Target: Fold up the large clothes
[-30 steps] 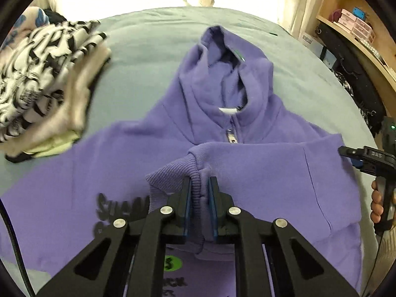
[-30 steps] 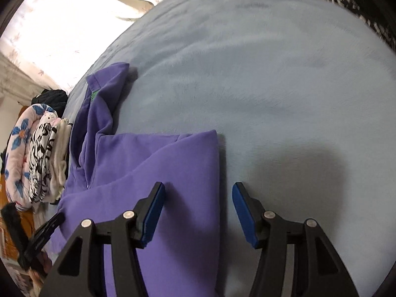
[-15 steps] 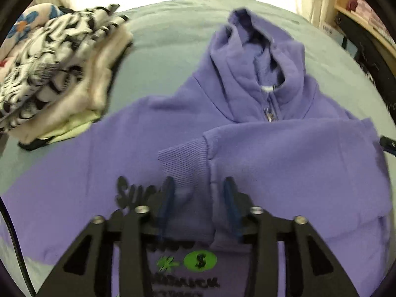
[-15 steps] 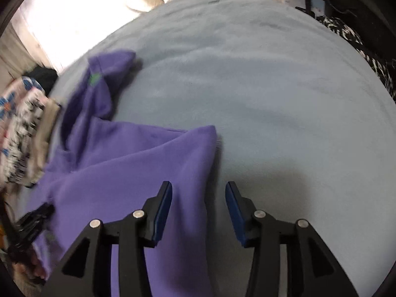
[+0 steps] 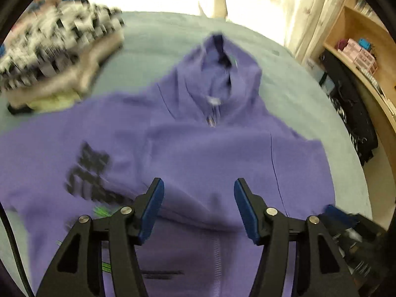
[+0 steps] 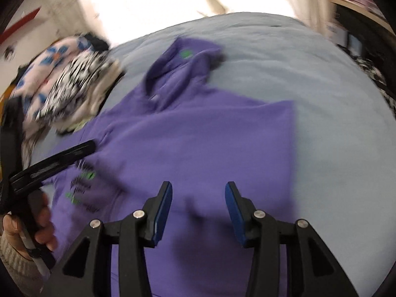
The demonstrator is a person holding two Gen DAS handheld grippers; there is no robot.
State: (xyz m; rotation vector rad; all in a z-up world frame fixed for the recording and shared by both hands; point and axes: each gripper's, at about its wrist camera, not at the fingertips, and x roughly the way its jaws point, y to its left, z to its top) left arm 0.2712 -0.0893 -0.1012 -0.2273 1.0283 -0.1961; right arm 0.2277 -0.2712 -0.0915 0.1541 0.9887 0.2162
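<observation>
purple hoodie (image 5: 198,148) lies flat mid-frame on our blue-grey bed (image 5: 158,32), hood toward top | our left gripper (image 5: 198,208) spread wide, empty, hoodie below its fingers | our right gripper (image 6: 198,210) likewise gaping, empty | folded clothes stack (image 5: 57,57) upper left

A grey-blue bed (image 5: 158,39) carried a purple hoodie (image 5: 203,153), spread flat across its middle. A stack of folded clothes (image 5: 57,57) lay at its left edge.
</observation>
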